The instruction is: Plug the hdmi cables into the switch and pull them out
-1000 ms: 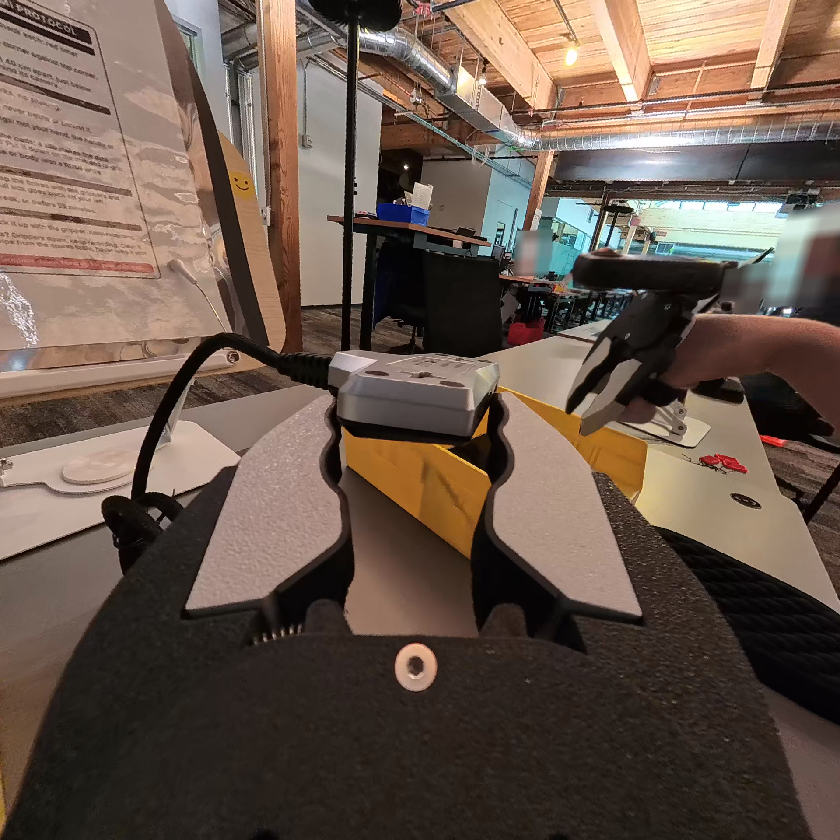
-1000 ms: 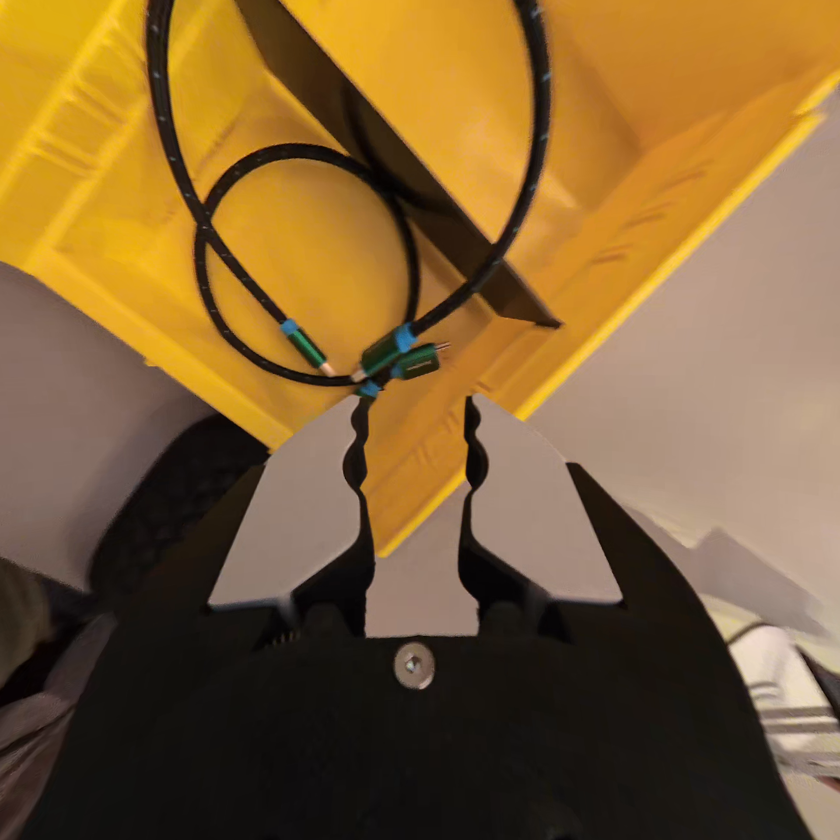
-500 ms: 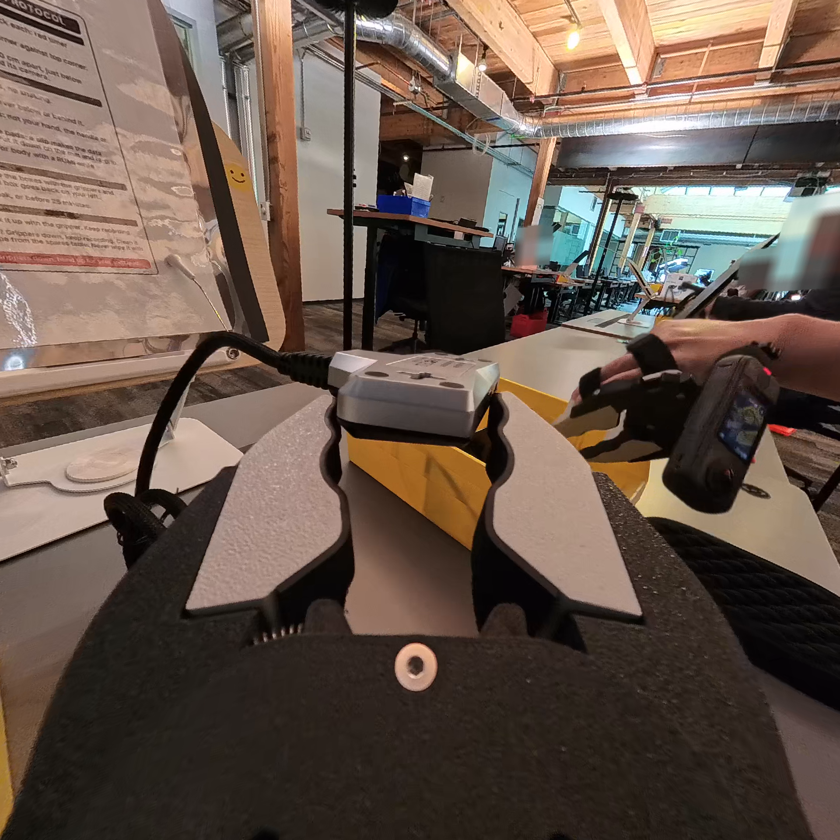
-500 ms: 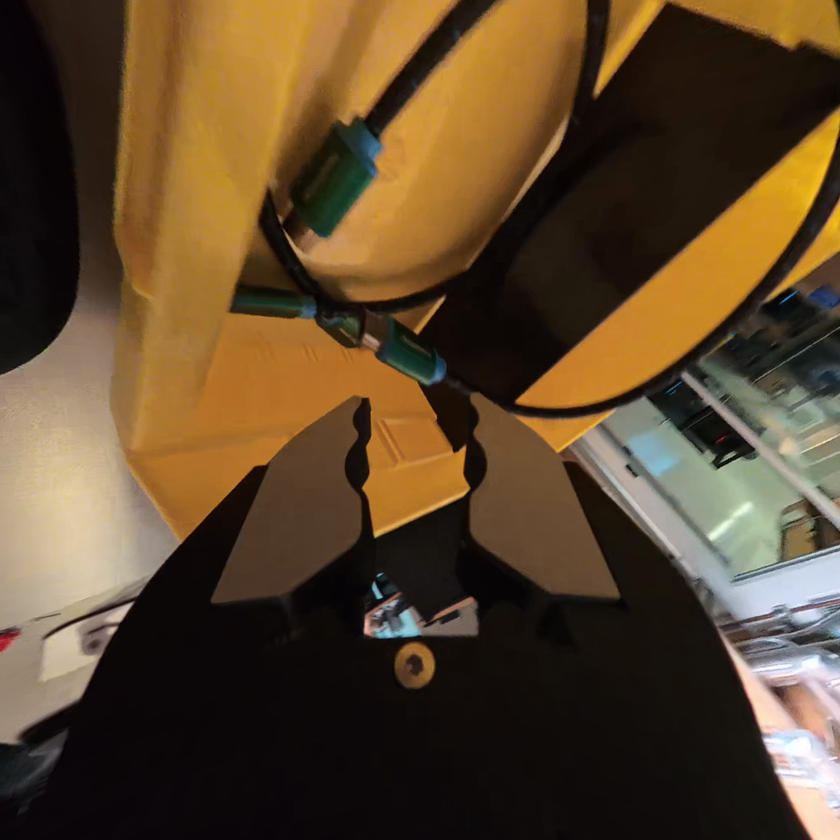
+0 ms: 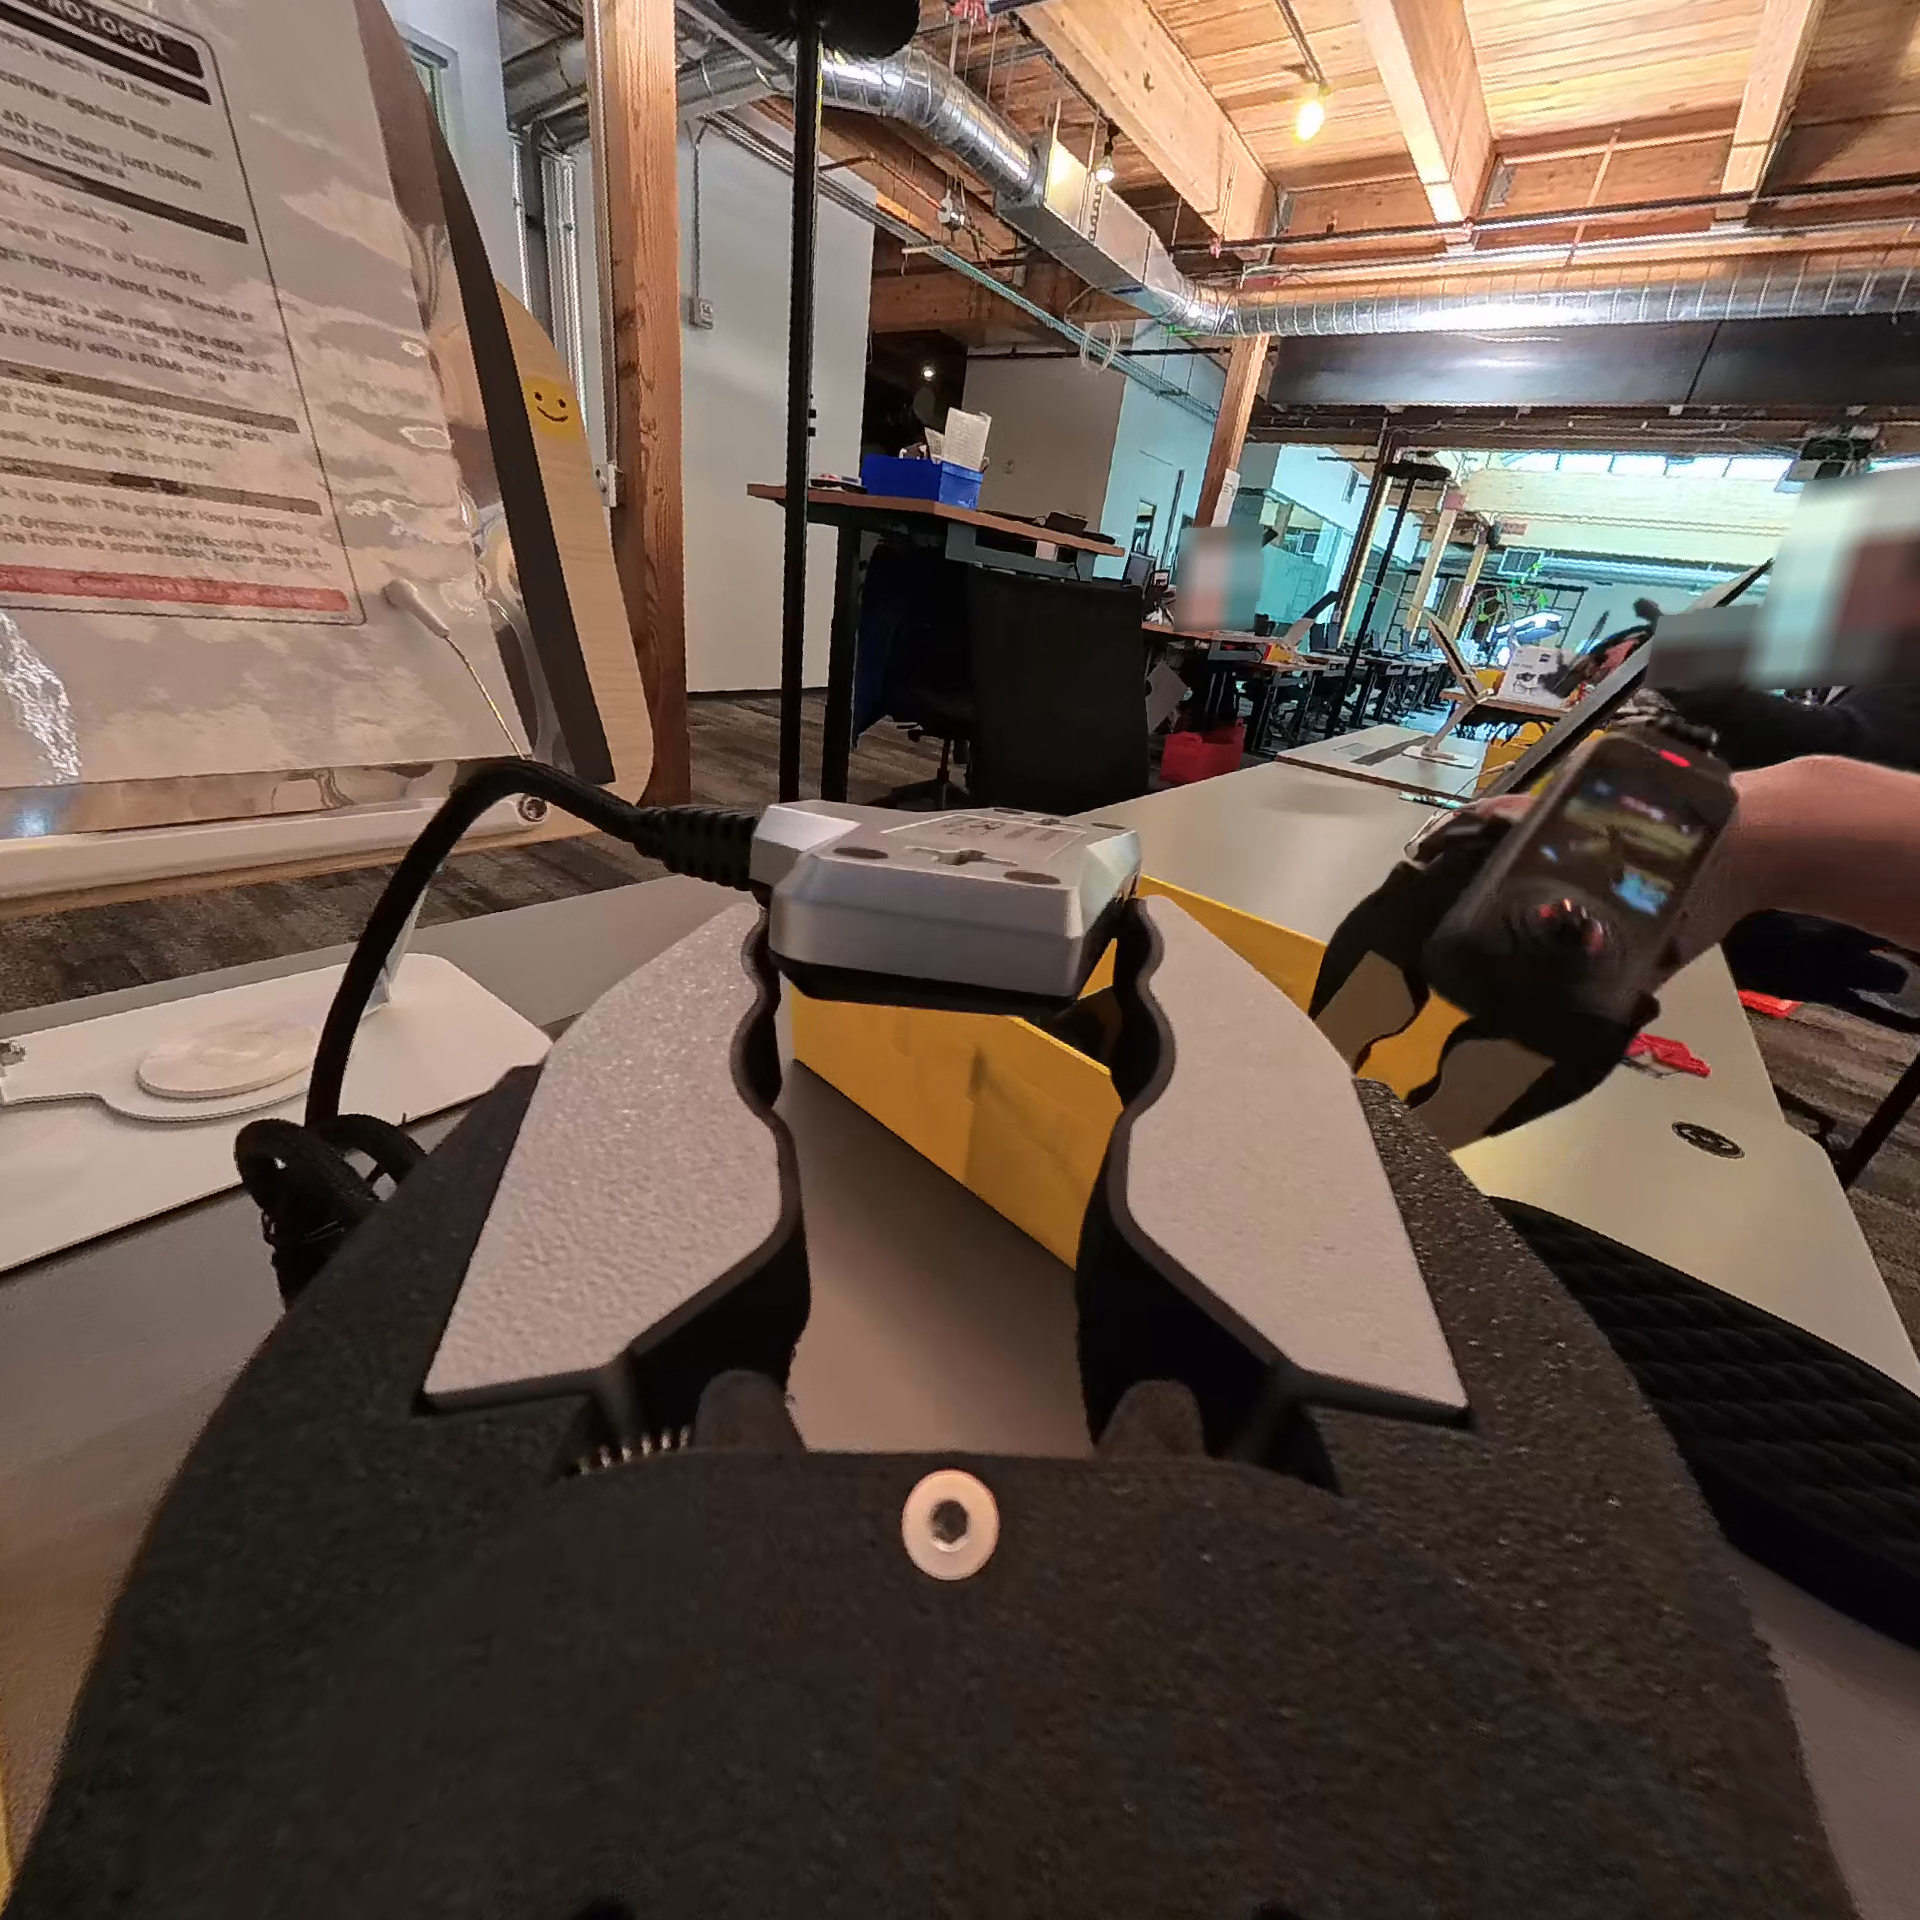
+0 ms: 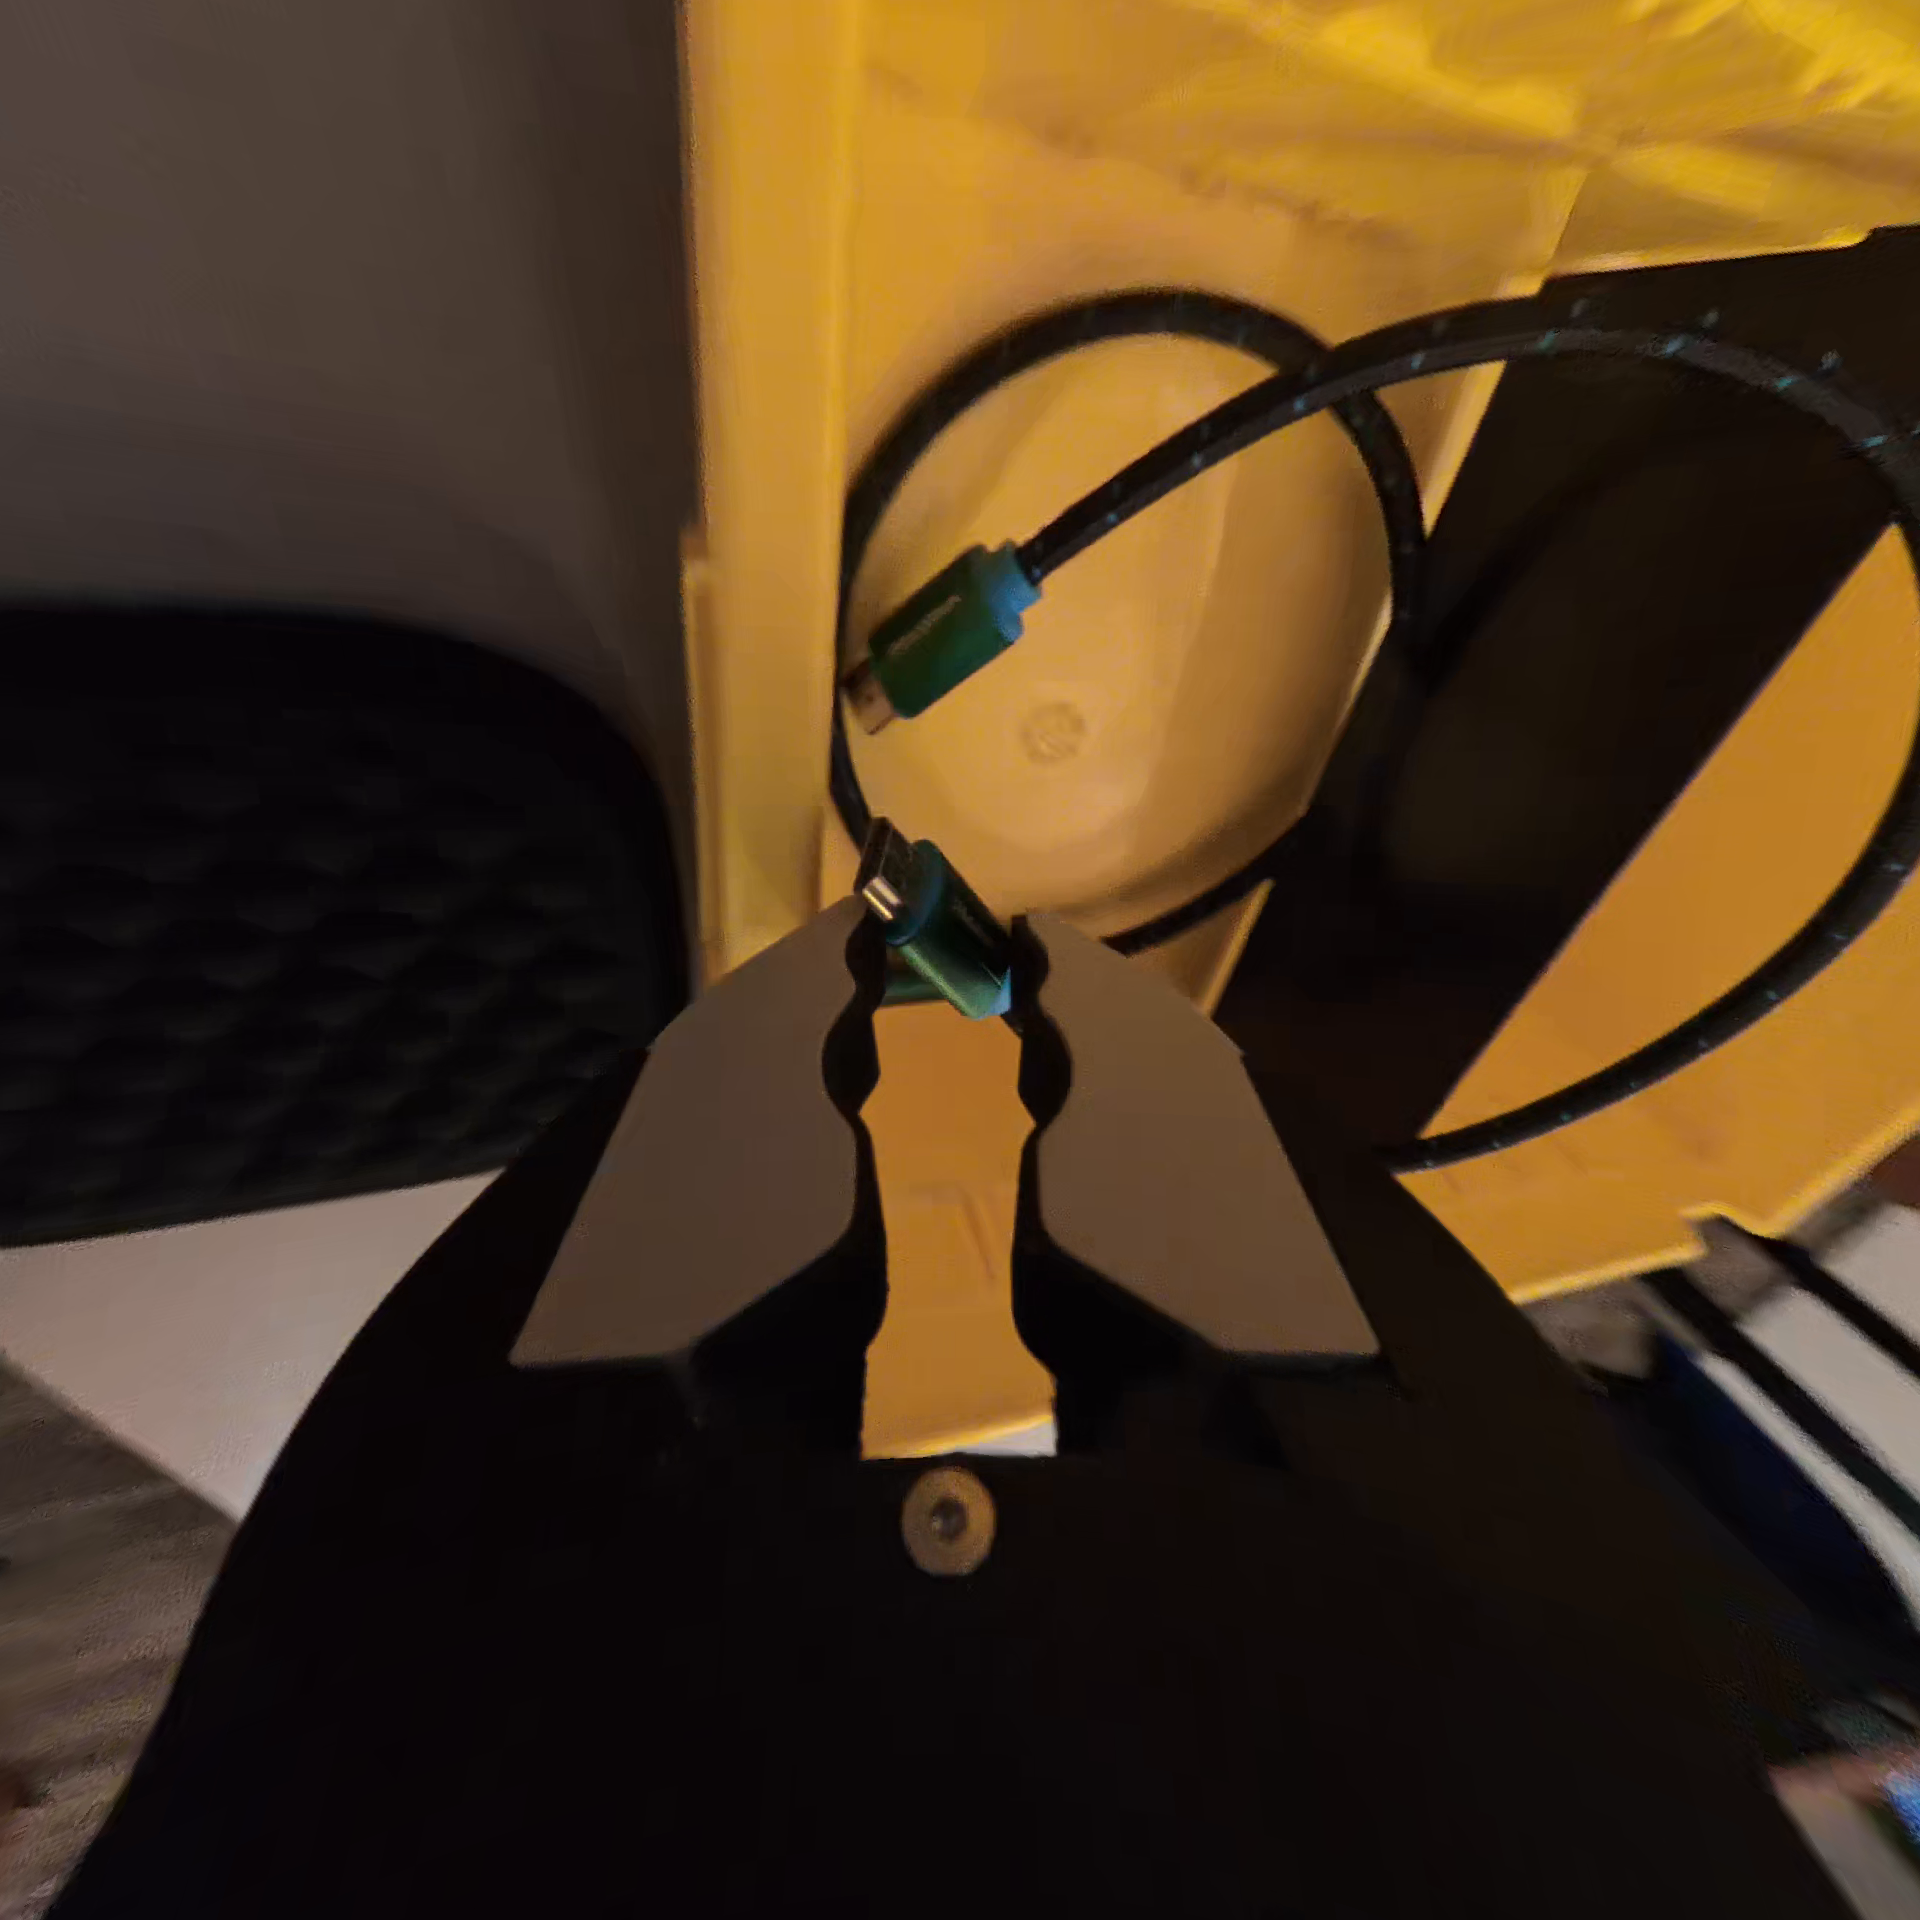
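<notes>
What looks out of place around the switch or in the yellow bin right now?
Nothing is damaged or spilled. The switch sits clamped in the left gripper upside down, its feet facing up. In the yellow bin, the HDMI cables lie in crossing loops, so lifting the nearest green plug might drag the other cable.

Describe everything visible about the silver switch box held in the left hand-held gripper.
The switch is a small, flat silver-grey box, metal or metal-look plastic, with bevelled edges. The face turned up carries round pads at its corners and a pale label. A thick black cable with a ribbed strain relief leaves its left end, arcs down and ends in a coil on the table. The left hand-held gripper clamps it by its sides between the fingertips, holding it roughly level in the air, in front of the yellow bin. Its ports are not visible.
</notes>
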The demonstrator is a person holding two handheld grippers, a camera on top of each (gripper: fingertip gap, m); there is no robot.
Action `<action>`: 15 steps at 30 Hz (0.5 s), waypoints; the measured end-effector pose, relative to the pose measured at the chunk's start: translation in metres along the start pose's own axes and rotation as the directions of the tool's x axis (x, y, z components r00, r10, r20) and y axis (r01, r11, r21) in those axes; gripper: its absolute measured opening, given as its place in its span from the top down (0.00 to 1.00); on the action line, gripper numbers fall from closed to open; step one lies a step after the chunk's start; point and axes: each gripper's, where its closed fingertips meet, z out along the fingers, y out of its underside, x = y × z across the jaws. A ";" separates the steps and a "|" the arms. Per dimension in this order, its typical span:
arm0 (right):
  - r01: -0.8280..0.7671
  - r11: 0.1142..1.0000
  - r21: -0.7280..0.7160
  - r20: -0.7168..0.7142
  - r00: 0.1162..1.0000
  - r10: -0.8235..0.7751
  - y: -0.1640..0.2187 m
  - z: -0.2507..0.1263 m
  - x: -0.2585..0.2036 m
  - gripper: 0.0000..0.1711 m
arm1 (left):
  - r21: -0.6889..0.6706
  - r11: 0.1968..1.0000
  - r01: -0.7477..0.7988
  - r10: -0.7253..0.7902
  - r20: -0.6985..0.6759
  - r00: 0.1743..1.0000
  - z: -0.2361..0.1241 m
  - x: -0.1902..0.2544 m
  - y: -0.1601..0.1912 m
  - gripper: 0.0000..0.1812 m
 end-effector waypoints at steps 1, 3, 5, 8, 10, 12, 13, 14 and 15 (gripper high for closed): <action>-0.050 0.998 0.032 0.048 0.998 0.048 -0.005 -0.004 -0.003 0.86 | -0.002 1.000 0.001 -0.001 -0.003 1.000 0.000 0.001 0.001 0.66; -0.138 0.990 0.042 0.135 0.982 0.131 -0.010 -0.008 -0.008 0.86 | -0.010 1.000 -0.002 0.002 -0.007 1.000 0.001 0.002 0.002 0.66; -0.198 0.979 0.043 0.188 0.964 0.187 -0.015 -0.008 -0.010 0.86 | -0.012 1.000 -0.008 0.008 -0.008 1.000 0.001 0.004 0.002 0.66; -0.277 0.958 0.070 0.234 0.938 0.255 -0.029 -0.007 -0.005 0.86 | -0.005 1.000 -0.006 0.006 -0.009 1.000 0.001 0.004 0.001 0.66; -0.317 0.942 0.110 0.201 0.935 0.292 -0.037 -0.002 0.010 0.87 | -0.004 1.000 0.003 -0.003 -0.012 1.000 0.000 0.003 0.000 0.66; -0.414 0.903 0.115 0.251 0.892 0.377 -0.042 0.006 0.016 0.86 | -0.003 1.000 0.005 -0.005 -0.010 1.000 0.000 0.003 0.000 0.66; -0.471 0.878 0.085 0.315 0.849 0.425 -0.044 0.012 0.013 0.85 | -0.001 1.000 0.004 -0.004 -0.009 1.000 0.000 0.002 0.000 0.66; -0.515 0.855 0.055 0.370 0.806 0.462 -0.046 0.018 0.009 0.84 | 0.001 1.000 0.006 -0.006 -0.008 1.000 -0.001 0.002 -0.001 0.66; -0.551 0.834 0.031 0.441 0.756 0.483 -0.050 0.022 0.002 0.83 | 0.002 1.000 0.008 -0.008 -0.007 1.000 -0.001 0.001 -0.001 0.66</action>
